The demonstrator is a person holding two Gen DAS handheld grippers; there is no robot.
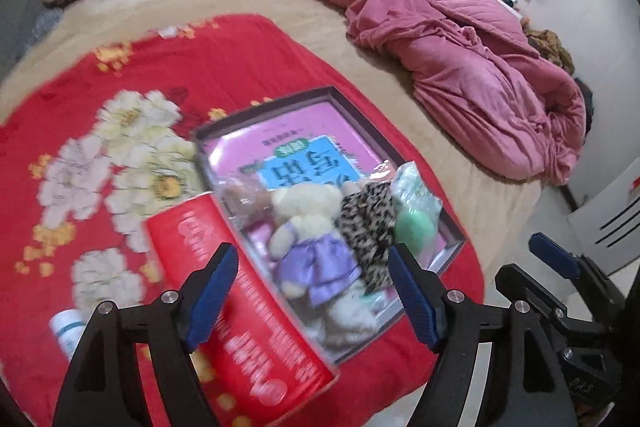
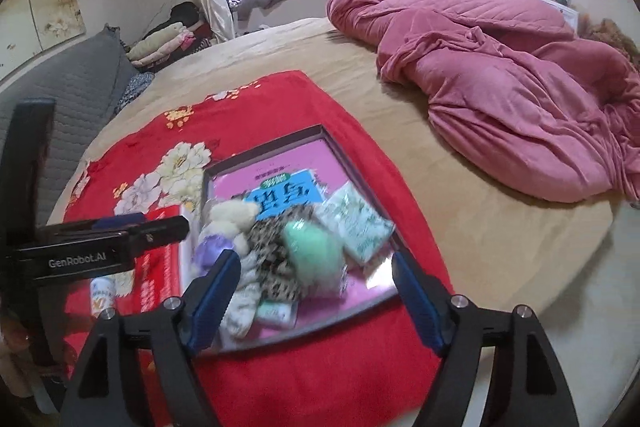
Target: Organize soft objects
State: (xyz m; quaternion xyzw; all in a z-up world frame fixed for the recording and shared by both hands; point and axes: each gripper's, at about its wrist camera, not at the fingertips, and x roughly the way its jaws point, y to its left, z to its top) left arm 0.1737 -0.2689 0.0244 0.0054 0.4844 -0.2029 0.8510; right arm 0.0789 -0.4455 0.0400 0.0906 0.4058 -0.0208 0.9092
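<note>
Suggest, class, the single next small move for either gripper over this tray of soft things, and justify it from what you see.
Probably lower the left gripper onto the teddy bear. Both it and the right gripper stand open and hold nothing, and the bear lies directly between the left fingers, on top of the pile in the tray, beside the leopard-print cloth, so it looks like the easiest grab.

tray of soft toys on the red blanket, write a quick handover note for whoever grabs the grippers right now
Left gripper: open, empty, above the tray's near end.
Right gripper: open, empty, also over the tray.
Tray on the red blanket holds the teddy bear, leopard-print cloth, green soft item and tissue pack.
Red box lies against the tray's left side; small bottle beside it.
Left: whether anything still needs placing is unclear.
</note>
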